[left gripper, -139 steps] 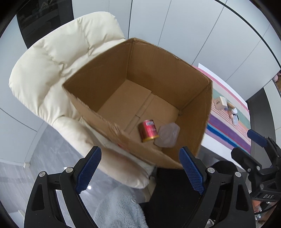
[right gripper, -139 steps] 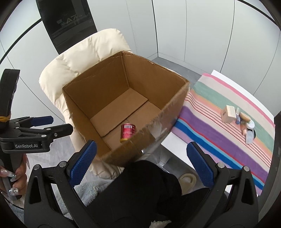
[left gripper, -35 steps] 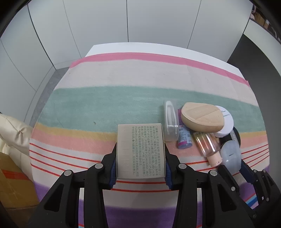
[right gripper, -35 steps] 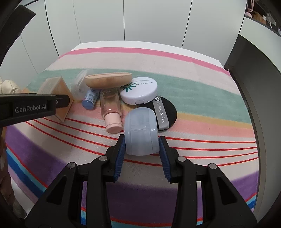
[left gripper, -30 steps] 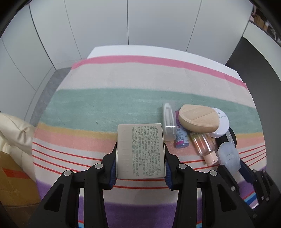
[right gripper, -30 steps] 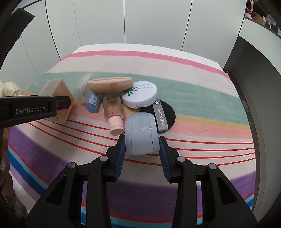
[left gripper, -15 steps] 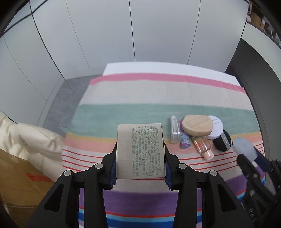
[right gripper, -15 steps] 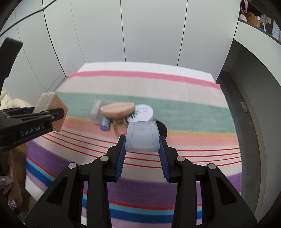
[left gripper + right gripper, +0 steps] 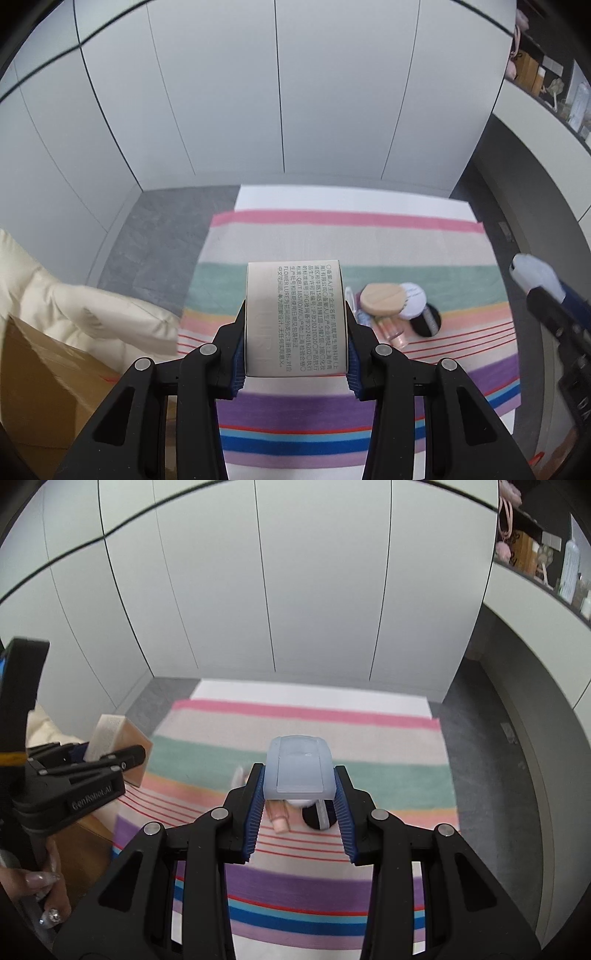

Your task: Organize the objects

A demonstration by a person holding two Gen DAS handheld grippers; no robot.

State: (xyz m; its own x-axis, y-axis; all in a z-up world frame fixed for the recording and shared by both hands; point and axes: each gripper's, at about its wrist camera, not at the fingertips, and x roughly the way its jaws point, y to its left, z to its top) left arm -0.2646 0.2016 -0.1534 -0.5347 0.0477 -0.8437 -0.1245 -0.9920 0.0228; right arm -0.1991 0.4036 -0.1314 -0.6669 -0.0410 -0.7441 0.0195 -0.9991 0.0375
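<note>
L gripper (image 9: 295, 325) clamps printed carton (image 9: 295, 317), R gripper (image 9: 299, 786) clamps pale-blue case (image 9: 298, 770); roughly 5 cosmetics (image 9: 397, 308), blurred, lie below-ahead, unsorted.

A striped cloth (image 9: 332, 236) in pink, beige, green, purple and blue bands covers a white table (image 9: 332, 195). Behind it stand pale wall panels (image 9: 280, 92) above a grey floor (image 9: 166, 221). A cream padded chair (image 9: 55, 306) sits at the left. A shelf (image 9: 535, 561) of small items runs along the upper right.
</note>
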